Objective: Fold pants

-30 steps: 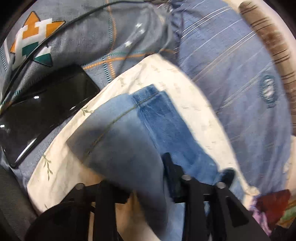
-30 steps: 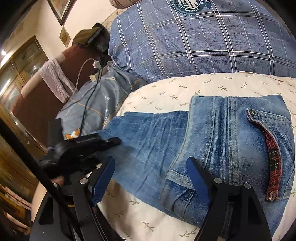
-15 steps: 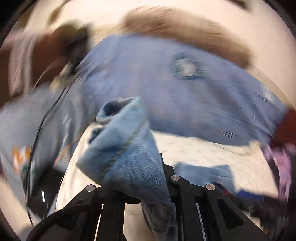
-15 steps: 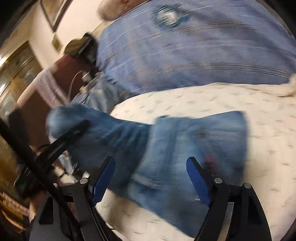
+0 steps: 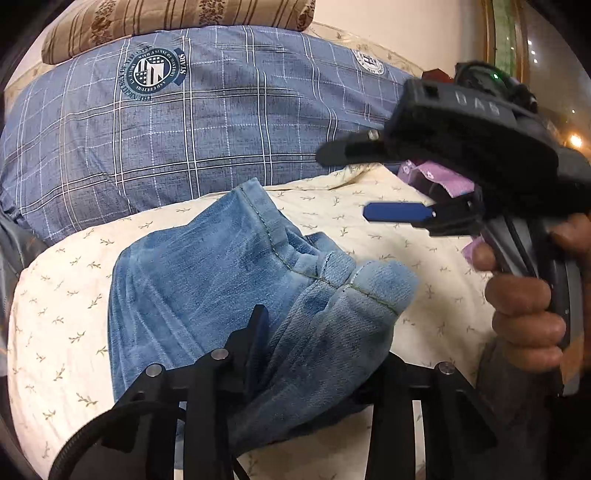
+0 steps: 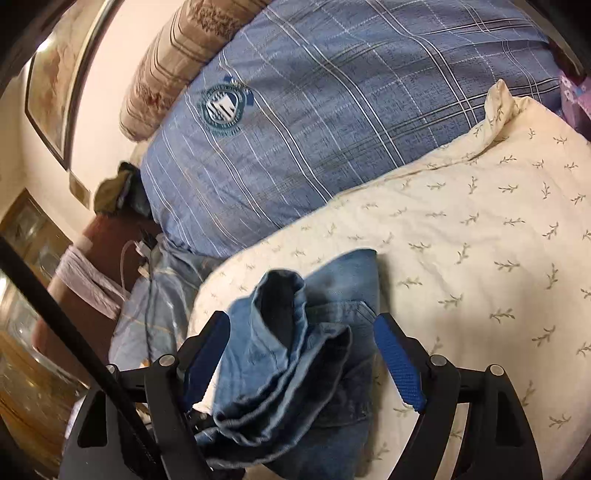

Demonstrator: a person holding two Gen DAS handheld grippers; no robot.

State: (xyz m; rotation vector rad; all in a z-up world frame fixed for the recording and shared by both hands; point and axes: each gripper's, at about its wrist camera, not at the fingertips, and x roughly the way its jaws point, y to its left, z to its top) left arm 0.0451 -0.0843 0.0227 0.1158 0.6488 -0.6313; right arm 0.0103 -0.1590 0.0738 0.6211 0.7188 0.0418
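Observation:
The blue denim pants (image 5: 229, 280) lie bunched on a cream leaf-print cushion (image 5: 66, 295). My left gripper (image 5: 314, 354) has opened; the leg end is draped between its fingers, the right finger hidden under the cloth. The right gripper (image 5: 369, 184) hangs above the cushion at the right of the left wrist view, open, held by a hand. In the right wrist view the folded pants (image 6: 295, 354) lie between the blue pads of my open right gripper (image 6: 303, 354), which grips nothing.
A blue plaid pillow (image 5: 184, 140) lies behind the cushion, with a brown striped pillow (image 5: 177, 18) above it. A purple cloth (image 5: 439, 177) sits at the right. Cables (image 6: 147, 273) and a wooden cabinet (image 6: 22, 332) are to the left in the right wrist view.
My left gripper carried the pant leg up and over to the right onto the rest of the pants, then opened. The right gripper lifted away and stays open.

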